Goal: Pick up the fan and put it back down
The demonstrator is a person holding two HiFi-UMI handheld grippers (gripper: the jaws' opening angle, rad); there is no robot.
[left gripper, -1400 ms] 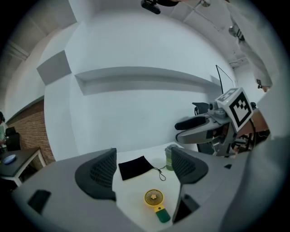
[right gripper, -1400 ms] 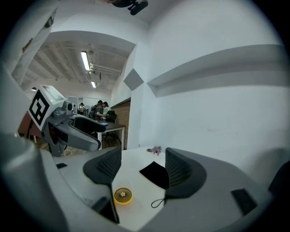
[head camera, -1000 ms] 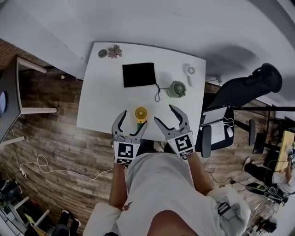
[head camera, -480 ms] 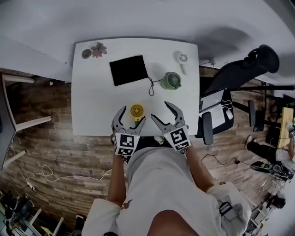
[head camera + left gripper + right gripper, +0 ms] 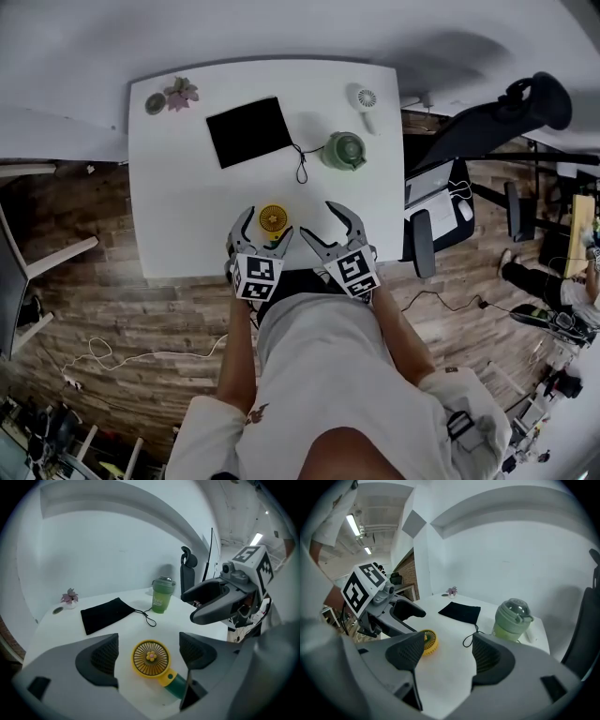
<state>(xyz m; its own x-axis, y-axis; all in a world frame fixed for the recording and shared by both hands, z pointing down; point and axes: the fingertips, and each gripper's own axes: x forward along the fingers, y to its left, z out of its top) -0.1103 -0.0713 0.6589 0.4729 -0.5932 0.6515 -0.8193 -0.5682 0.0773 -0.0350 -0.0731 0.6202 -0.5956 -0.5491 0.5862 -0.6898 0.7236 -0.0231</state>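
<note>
Our left gripper (image 5: 149, 649) was opening its jaws around the untouched yellow fan (image 5: 151, 658) on the surface (image 5: 178, 206); our right gripper (image 5: 443, 654) gaped empty.

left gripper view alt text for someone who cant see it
The left gripper has its jaws opening over a white table, with a yellow fan lying between them, untouched. Behind it are a black pouch, a green cup and a small plant; the right gripper hangs at the right.

Glossy plastic fan (image 5: 150, 658) on smooth matt table (image 5: 178, 197)
</note>
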